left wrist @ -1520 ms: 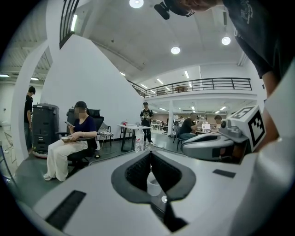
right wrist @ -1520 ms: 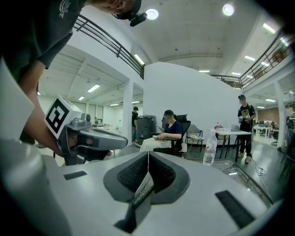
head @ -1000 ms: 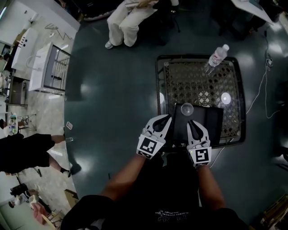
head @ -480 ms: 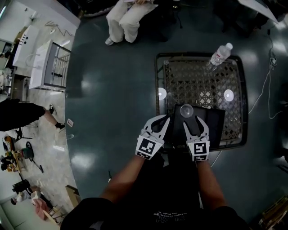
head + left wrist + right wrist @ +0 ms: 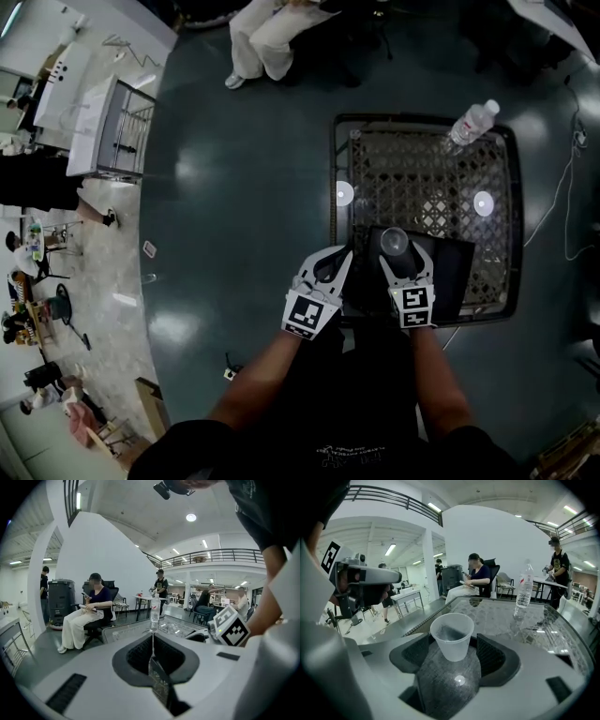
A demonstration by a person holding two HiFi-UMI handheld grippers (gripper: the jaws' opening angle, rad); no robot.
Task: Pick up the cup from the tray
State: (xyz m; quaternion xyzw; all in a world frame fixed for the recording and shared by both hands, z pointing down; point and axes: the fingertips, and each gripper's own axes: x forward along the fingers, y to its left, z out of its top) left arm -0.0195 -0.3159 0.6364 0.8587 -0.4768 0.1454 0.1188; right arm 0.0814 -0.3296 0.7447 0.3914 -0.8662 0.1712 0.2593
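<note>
Nothing is lifted yet: your right gripper (image 5: 404, 255) is opening its jaws around the cup (image 5: 451, 641), untouched at the tray's (image 5: 450, 272) far-left corner. Your left gripper (image 5: 153, 644) is pressed together, empty.

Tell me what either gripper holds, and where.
Nothing is held. The right gripper's jaws are opening, with the cup standing free between them. The left gripper is shut and empty.

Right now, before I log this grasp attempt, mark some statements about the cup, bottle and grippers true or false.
1. The cup stands upright on the dark tray. True.
2. The right gripper clamps the cup. False: its jaws are opening, with the cup between them and the pads off it.
3. The left gripper is shut and empty. True.
4. The water bottle lies on its side. False: it stands upright.
</note>
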